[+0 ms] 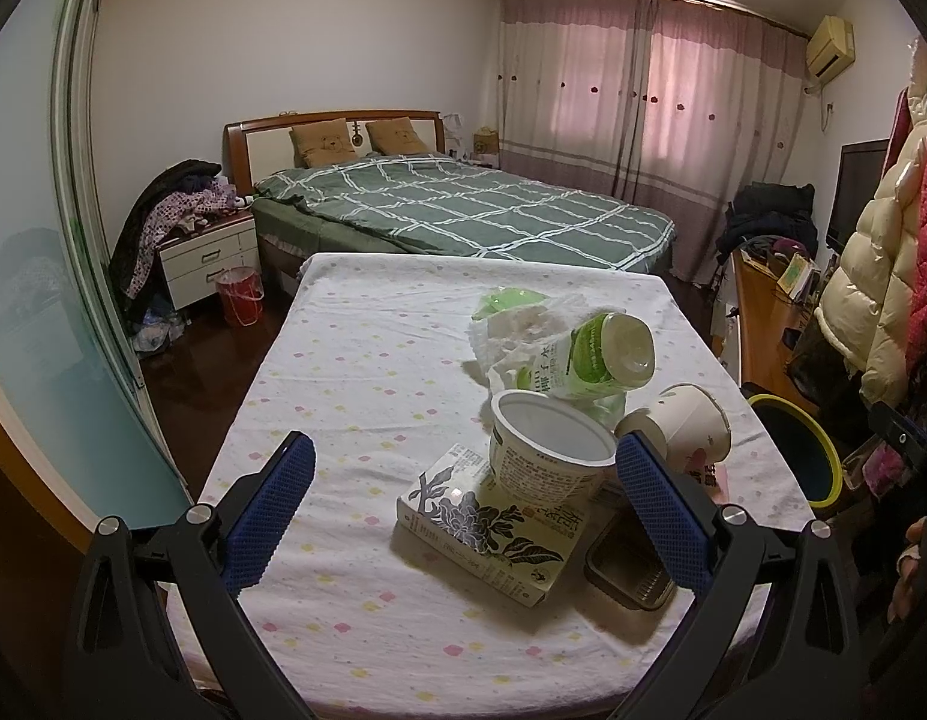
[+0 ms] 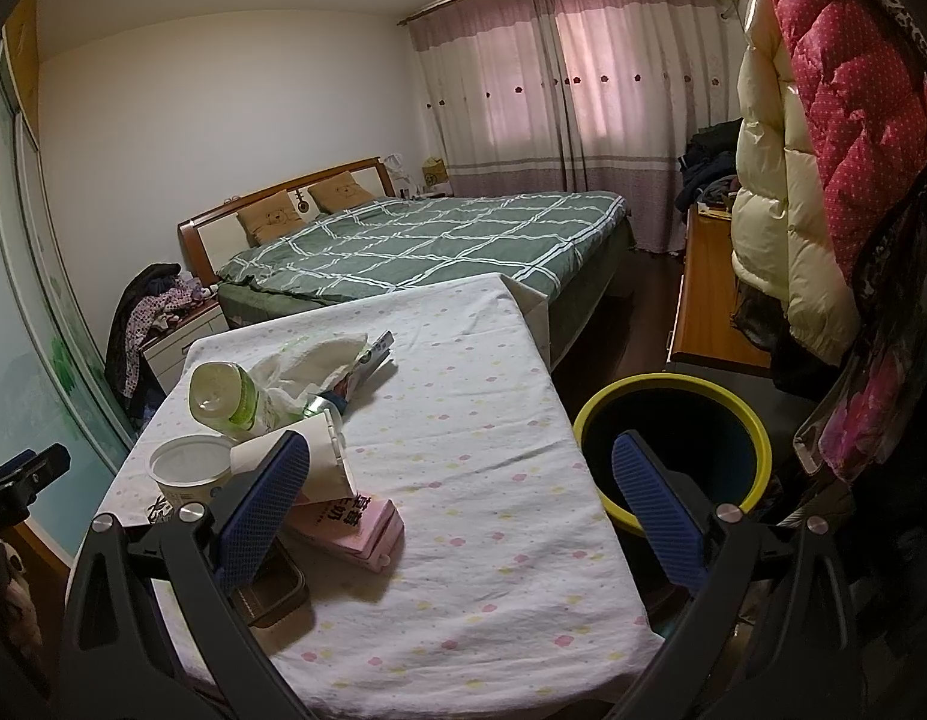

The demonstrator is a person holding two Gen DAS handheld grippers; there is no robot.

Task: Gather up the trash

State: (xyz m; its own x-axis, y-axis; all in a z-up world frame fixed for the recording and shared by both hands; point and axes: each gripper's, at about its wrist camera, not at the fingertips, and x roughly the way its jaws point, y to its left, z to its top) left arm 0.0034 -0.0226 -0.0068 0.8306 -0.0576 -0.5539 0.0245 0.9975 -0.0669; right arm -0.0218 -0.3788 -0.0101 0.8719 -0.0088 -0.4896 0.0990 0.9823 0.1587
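Trash lies in a heap on the cloth-covered table (image 1: 355, 384). It holds a flower-printed carton (image 1: 493, 528), a white tub (image 1: 547, 456), a tipped green-label bottle (image 1: 589, 360), a paper cup (image 1: 685, 426), crumpled tissue (image 1: 517, 330) and a dark tray (image 1: 628, 564). My left gripper (image 1: 463, 516) hovers open above the carton and tub, holding nothing. From the right wrist the same heap sits at the left: bottle (image 2: 229, 396), tub (image 2: 190, 471), pink carton (image 2: 355, 525). My right gripper (image 2: 460, 516) is open over bare cloth. Right of the table stands a yellow-rimmed bin (image 2: 673, 450).
A bed (image 1: 463, 210) with a green checked cover lies beyond the table. A nightstand (image 1: 208, 258) piled with clothes and a red bucket (image 1: 241, 297) stand at far left. Coats (image 2: 823, 150) hang at the right above a wooden cabinet (image 2: 709, 294). Curtains cover the far window.
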